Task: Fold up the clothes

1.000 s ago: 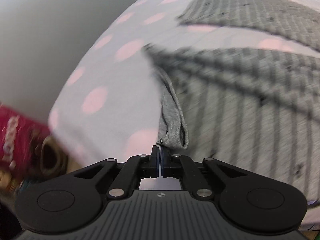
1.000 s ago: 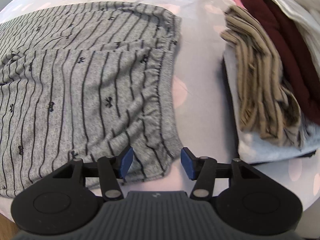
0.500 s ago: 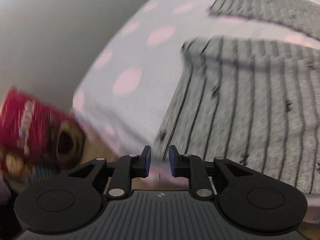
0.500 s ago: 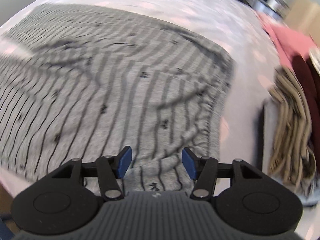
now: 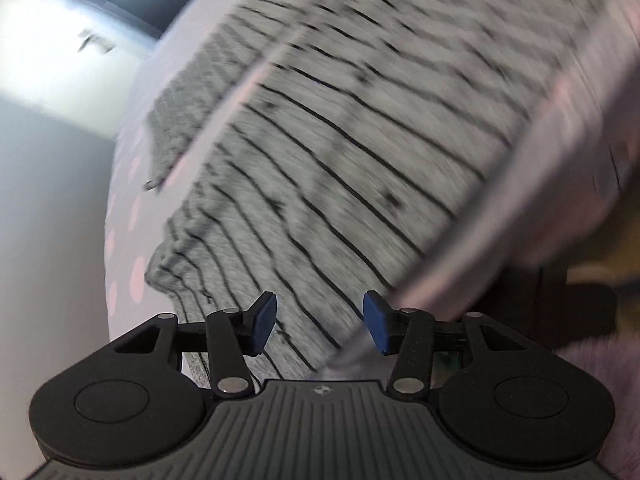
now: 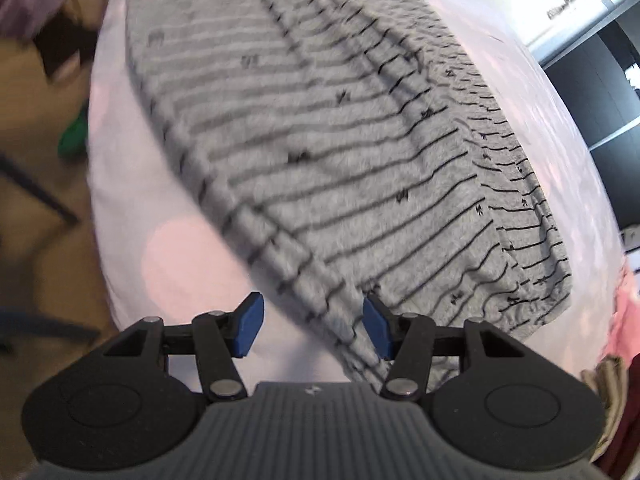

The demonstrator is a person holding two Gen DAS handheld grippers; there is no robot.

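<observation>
Grey black-striped knit garment (image 5: 360, 152) lies flat on our pale cloth with pink dots (image 6: 172, 248). Nearest us, our left gripper (image 5: 319, 322) stands wide, empty, over the garment's near edge. Our right gripper (image 6: 312, 326) gapes too, straddling its ribbed hem. Farther right, a pile of folded clothes (image 6: 624, 320) sits blurred at the edge.

Green object (image 6: 74, 136) off the left edge of the polka-dot cloth (image 6: 176, 248), blurred, unidentifiable. Dark shelving (image 6: 600, 92) beyond its far right corner. White wall (image 5: 44, 92) past its left edge.
</observation>
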